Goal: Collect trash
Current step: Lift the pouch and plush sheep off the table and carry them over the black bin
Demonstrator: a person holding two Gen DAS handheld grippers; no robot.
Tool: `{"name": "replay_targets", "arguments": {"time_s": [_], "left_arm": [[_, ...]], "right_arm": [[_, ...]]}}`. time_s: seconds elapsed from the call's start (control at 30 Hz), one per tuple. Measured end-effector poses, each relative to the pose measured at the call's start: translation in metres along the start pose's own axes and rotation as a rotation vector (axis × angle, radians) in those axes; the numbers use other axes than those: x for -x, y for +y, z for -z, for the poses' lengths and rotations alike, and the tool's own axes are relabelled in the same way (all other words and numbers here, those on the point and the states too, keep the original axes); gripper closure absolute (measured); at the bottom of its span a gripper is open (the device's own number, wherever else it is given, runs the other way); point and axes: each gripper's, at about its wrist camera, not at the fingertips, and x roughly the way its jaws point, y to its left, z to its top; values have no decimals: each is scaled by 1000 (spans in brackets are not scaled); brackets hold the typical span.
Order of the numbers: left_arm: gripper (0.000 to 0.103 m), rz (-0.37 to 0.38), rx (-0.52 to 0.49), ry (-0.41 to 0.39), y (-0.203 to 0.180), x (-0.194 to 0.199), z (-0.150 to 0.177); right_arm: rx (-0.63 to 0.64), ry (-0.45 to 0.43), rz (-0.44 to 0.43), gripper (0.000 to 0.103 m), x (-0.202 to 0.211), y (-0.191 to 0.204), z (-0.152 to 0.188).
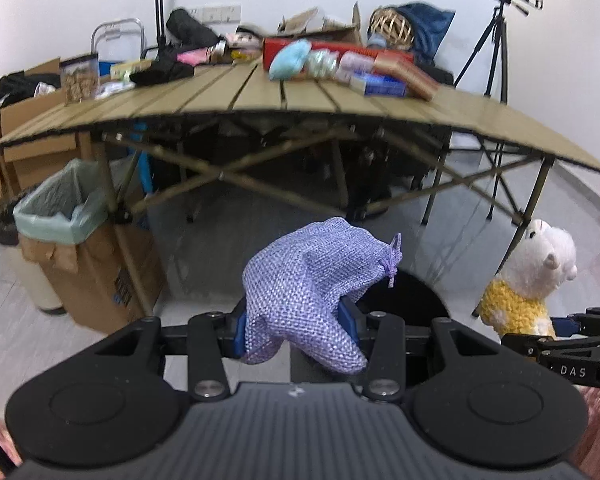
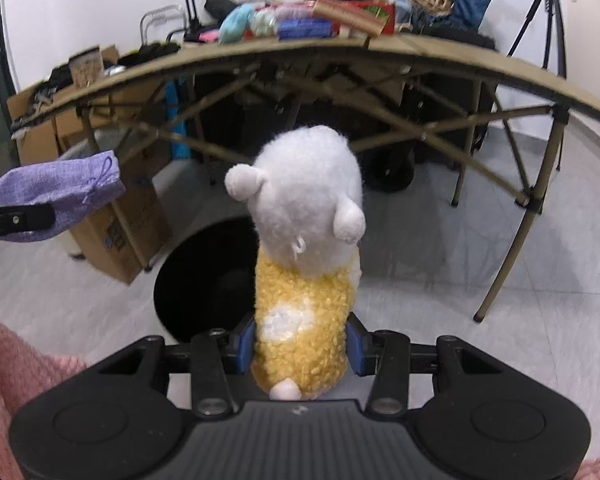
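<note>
trash carried to the bin: both hands loaded, drop comes next

trash here is two soft things, each already held above the floor in front of the worktop (image 1: pixel 260 92). the step in hand looks like the carry toward a bin, and the next move, i judge, is to bring each one over an opening and let the jaws go apart.

the worktop stands behind, crowded with boxes and packets. its crossed legs (image 1: pixel 228 172) could catch an arm that reaches low. left of it a cardboard box (image 1: pixel 100 280) stands beside a bin with a pale green liner (image 1: pixel 56 208). a round black bin (image 2: pixel 204 280) sits on the floor just below both grippers, and seems the nearer target.

the right gripper (image 2: pixel 300 346) has its jaws closed on the yellow body of the plush toy (image 2: pixel 304 248), head forward. the left gripper (image 1: pixel 296 330) grips the purple drawstring pouch (image 1: pixel 308 280), which hangs beyond the pads.
</note>
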Motion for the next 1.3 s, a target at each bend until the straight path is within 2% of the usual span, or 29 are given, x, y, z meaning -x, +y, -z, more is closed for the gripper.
{"name": "replay_targets", "arguments": {"time_s": [0.4,1.0,1.3], "left_arm": [[59,-30,38,107,12,-26,11],[60,-76,91,167,27,-64,2],[61,-73,104,148,30,-77,-11]], "right_arm": [[34,58,-33,60,-21,9,3],[142,106,-82,60,-90,21,-44],[131,131,-75,60,-126,33,-56]]}}
